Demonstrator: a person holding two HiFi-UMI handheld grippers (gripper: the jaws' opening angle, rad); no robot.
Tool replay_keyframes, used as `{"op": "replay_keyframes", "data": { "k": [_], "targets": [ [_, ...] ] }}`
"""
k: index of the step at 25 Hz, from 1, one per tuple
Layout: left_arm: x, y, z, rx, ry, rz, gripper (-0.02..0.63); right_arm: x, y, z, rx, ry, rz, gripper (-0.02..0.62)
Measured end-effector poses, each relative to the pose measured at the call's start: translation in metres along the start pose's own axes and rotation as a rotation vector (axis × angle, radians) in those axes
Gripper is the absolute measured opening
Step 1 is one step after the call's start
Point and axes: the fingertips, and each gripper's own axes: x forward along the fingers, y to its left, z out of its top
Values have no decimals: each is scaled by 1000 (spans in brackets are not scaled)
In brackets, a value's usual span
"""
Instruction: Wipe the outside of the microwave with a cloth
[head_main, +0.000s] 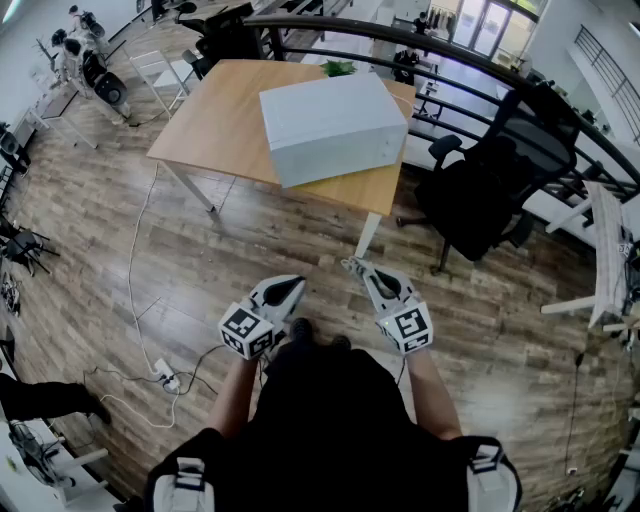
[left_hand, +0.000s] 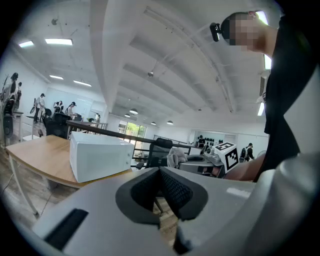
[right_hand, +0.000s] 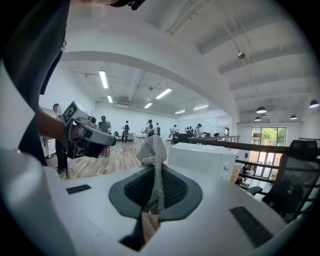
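Since the right gripper (head_main: 355, 267) has its jaws pinching the cloth (right_hand: 152, 150) and the left gripper (head_main: 293, 287) is closed on nothing, wiping hasn't started yet imo, the microwave (head_main: 333, 125) sits untouched on the table (head_main: 215, 125), well ahead.

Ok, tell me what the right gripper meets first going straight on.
Probably the microwave on the table: the right gripper, shut on the cloth, points roughly at it, though depth is unclear.
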Motion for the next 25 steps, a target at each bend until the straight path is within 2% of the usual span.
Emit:
{"op": "replay_keyframes", "data": {
  "k": [11,20,25],
  "targets": [
    [12,23,22,39,-28,-21,2,21,-6,11,-20,-10,-14,15],
    [12,43,11,16,-15,-36,2,39,-4,4,2,9,-27,15],
    [13,62,17,5,-15,-46,2,55,-5,15,14,4,-45,15]
  ]
}}
